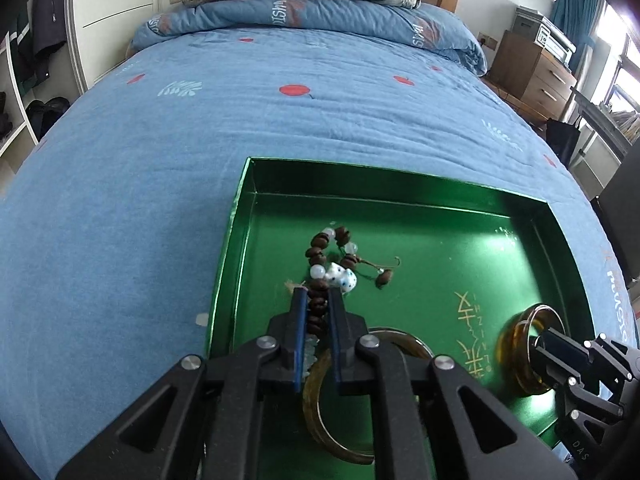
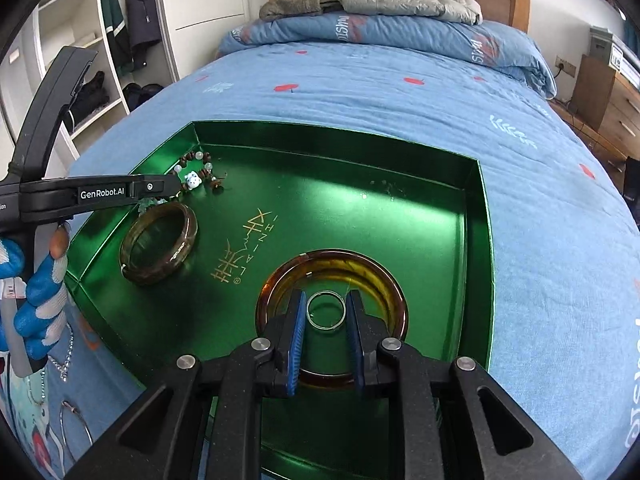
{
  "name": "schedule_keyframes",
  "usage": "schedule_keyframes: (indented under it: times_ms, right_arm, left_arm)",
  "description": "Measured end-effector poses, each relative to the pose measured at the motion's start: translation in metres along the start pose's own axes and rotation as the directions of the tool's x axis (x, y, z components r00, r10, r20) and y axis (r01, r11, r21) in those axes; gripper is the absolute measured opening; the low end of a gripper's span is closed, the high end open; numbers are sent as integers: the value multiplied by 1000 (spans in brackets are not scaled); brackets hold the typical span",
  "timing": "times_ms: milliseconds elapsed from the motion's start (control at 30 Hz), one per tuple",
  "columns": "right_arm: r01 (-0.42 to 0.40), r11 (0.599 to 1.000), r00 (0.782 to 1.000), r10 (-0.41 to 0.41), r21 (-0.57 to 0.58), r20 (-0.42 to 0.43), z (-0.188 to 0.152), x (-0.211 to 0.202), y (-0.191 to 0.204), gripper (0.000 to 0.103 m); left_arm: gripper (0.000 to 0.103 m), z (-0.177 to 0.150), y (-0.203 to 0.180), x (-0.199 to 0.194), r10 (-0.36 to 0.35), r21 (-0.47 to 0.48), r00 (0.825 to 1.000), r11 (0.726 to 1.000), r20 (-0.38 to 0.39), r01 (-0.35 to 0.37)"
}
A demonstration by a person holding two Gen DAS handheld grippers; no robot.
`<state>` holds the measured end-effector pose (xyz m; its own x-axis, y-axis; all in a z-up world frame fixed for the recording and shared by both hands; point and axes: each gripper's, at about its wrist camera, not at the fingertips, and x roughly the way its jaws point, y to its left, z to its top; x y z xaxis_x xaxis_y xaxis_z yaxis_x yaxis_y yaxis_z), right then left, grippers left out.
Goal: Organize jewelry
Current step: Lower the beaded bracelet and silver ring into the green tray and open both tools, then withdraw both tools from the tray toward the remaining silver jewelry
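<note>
- My left hand-held gripper (image 1: 318, 300) pinches a bracelet of dark brown wooden beads (image 1: 320, 276) between its blue pads; the free end of the strand, with white round beads and a small white spotted ceramic charm (image 1: 342, 276), lies on the floor of the tray just ahead of the fingertips.
- My right hand-held gripper (image 2: 326, 308) is closed on a thin silver metal ring (image 2: 326, 310), which sits upright between the blue pads, touching both.
- That ring hangs inside the outline of a translucent amber bangle (image 2: 380, 280), which I see directly behind it; whether the bangle rests flat on the tray or is carried with the ring, I cannot tell.
- Everything sits over a shallow, glossy green rectangular tray (image 2: 476, 216) with gold characters printed on its floor.
- A second bangle, mottled brown-green and thick (image 2: 160, 244), lies flat in the tray's left part, just beside the beaded bracelet and well apart from the amber one.
- The tray rests on a bed with a blue quilted cover (image 1: 160, 160) dotted with red marks.
- In the right wrist view, a hand in a blue-and-white glove (image 2: 36, 292) holds the left tool's handle; below it, on the bed beside the tray, lie a silver chain (image 2: 68, 356) and a thin wire hoop (image 2: 74, 428).
</note>
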<state>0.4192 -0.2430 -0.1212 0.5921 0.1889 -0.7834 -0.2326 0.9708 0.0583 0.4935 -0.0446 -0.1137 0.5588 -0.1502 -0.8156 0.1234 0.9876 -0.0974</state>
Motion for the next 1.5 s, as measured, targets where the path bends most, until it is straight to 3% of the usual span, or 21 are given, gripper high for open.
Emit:
schedule_keyframes:
  times_ms: [167,233,333,567,800,900,1100,1333,1500]
  right_arm:
    - [18,1000,1000,-18,-21,-11,2,1,4,22]
    - [26,1000,999,-27,-15,-19,3,-1,4,34]
    - [28,1000,1000,-28,5,-10,8,-13,2,37]
    - [39,999,995,-41,24,95,20,-99,11,41]
    - [53,999,969,-54,13,243,15,-218,30,49]
    - [48,999,948,-50,14,314,2,-269,38,50]
    - [38,999,922,-35,0,386,-32,-331,54,50]
    - [15,1000,906,-22,20,424,-78,-369,60,50]
    - [1,999,908,-20,46,419,-105,-370,59,50]
  left_arm:
    - [13,-1,0,-1,-3,13,1000,1000,-15,4]
    - [16,1,0,-5,-7,14,1000,1000,-23,7]
    - [18,4,-1,-26,-18,17,1000,1000,-12,18]
    - [20,12,-10,-117,-69,34,996,997,52,67]
    - [20,5,0,-236,-92,42,980,995,178,86]
    - [20,-9,6,-287,-84,73,967,995,242,69]
    - [21,-50,16,-345,-45,95,958,995,283,19]
    - [21,-107,35,-365,-57,68,966,997,252,41]
    - [21,-143,38,-362,-76,67,970,996,232,62]
